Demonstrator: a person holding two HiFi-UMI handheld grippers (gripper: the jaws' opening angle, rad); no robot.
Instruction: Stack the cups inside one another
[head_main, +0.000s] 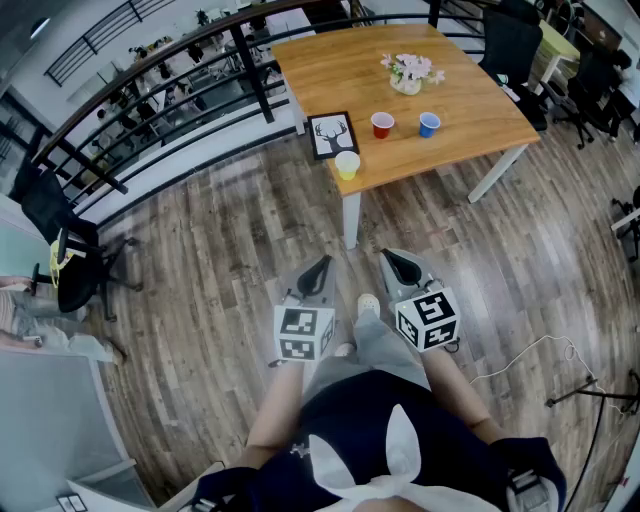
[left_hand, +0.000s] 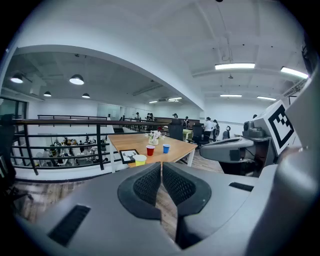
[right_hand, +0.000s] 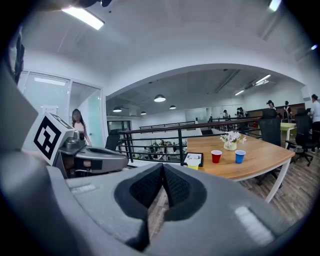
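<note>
Both hands sit close in front of the body. The left gripper (head_main: 320, 266) and right gripper (head_main: 398, 262) are side by side, tipped slightly down toward the table (head_main: 470, 90), jaws pressed together on nothing. Well ahead on it, red cup (head_main: 382, 125), blue cup (head_main: 429, 124) and yellow cup (head_main: 347, 165) stand upright, mouths up, each apart.

Light wooden table on white legs (head_main: 340, 70) holds a black-framed deer picture (head_main: 332, 134) at its near edge and a vase of pink flowers (head_main: 409, 72) further back. Black metal railing (head_main: 150, 90) runs beside it. Grey-brown wood-plank floor (head_main: 230, 250) underneath.
</note>
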